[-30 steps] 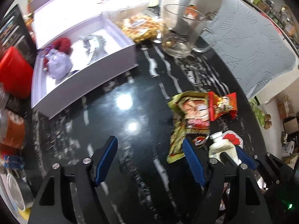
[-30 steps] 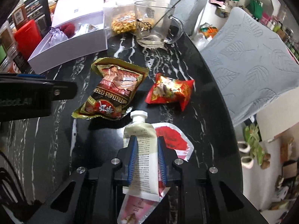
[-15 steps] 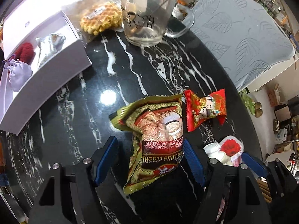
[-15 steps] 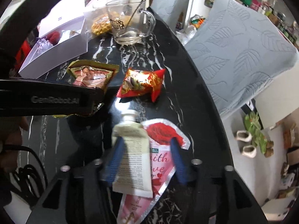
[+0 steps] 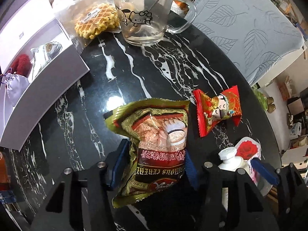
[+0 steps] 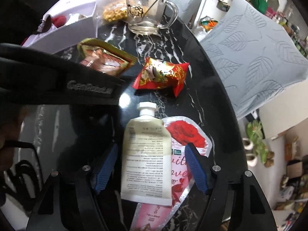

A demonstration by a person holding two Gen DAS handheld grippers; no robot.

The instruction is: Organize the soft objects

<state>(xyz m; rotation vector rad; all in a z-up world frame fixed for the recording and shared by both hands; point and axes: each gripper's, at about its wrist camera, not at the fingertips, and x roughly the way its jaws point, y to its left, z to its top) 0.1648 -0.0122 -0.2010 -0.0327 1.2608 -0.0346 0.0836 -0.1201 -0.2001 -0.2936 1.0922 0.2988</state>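
1. The black marble table carries everything, with the white box open along its left edge; a red knitted thing and a pale drawstring pouch already lie inside. I judge this box to be where the soft items go.
2. The step in hand, as I read it, is picking up the cereal packet with my left gripper. Its blue pads sit against both sides of the packet's lower half, and the foil looks pinched between them, so I take it as gripped.
3. The next move calls for lifting the packet without letting the slick foil slide, then carrying it left, over the box wall. The glass mug and the bagged waffle stand near the box's far end, so I would keep the path low and close to me.
4. My right gripper holds nothing: its jaws stand wide apart. The cream tube lies between them with a gap on each side, cap pointing away from me, resting partly on the rose sachet.
5. The red candy packet lies untouched just beside the cereal packet's top right corner, clear of both grippers.
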